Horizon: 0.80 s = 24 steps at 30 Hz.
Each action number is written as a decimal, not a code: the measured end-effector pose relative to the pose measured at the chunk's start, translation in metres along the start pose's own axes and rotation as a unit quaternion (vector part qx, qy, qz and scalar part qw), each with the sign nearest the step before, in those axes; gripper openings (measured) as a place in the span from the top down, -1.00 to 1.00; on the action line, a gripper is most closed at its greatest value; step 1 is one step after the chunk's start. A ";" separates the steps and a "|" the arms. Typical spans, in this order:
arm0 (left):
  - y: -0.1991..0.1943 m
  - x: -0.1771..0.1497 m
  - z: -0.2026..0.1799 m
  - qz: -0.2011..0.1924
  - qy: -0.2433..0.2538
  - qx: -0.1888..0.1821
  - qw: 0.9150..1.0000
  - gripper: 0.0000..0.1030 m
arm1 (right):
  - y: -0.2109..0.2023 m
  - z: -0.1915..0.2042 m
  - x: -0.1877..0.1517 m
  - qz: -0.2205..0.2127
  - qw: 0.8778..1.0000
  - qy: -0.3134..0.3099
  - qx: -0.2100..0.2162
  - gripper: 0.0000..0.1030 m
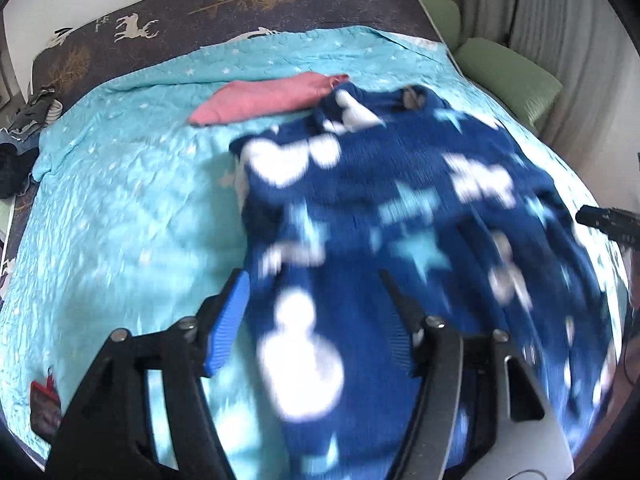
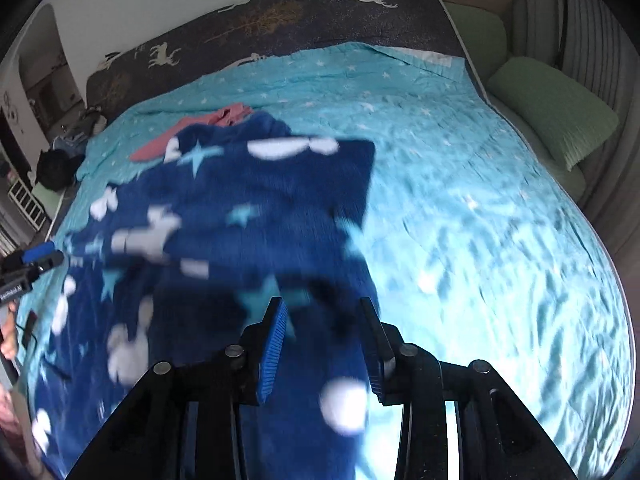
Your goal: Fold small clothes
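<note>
your left hand-held gripper (image 1: pixel 312 280) and right hand-held gripper (image 2: pixel 324 308) both hang with fingers spread over the near end of the blue star-print garment (image 1: pixel 400 216), which lies blurred on the turquoise quilt (image 1: pixel 120 200) of the bed, a pink garment (image 1: pixel 264 98) touching its far edge ahead.

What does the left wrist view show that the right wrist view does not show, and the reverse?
Only the left wrist view shows a small red packet on the quilt's near left edge, and the left claw open from behind over the blue star-patterned garment.

Only the right wrist view shows an arched doorway at left, and the right claw open from behind.

Both show the blue garment, the pink garment behind it, the turquoise quilt, the deer-print sheet and the green pillows.
</note>
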<state>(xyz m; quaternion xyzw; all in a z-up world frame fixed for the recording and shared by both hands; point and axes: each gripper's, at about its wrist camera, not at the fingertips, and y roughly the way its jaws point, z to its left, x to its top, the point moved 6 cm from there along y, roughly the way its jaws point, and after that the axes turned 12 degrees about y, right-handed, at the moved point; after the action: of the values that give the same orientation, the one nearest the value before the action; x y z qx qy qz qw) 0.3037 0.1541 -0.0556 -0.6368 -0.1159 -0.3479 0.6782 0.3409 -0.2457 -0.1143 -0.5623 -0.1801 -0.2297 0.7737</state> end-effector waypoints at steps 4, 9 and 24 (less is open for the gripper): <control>-0.031 -0.040 -0.017 0.000 0.031 0.009 0.999 -0.37 | -0.024 -0.027 -0.041 0.009 1.000 0.029 0.007 0.29; -0.057 -0.083 -0.036 0.009 0.033 0.012 0.999 -0.39 | -0.047 -0.045 -0.084 0.018 0.998 0.056 0.022 0.29; -0.095 -0.178 -0.051 0.036 -0.022 0.018 0.999 -0.50 | -0.099 -0.063 -0.201 0.040 0.994 0.073 0.063 -0.04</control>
<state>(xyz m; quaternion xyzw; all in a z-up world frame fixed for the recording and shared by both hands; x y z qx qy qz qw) 0.1002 0.1688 -0.0962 -0.6359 -0.1145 -0.3071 0.6987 0.1205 -0.3015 -0.1632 -0.5005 -0.1143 -0.2273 0.8275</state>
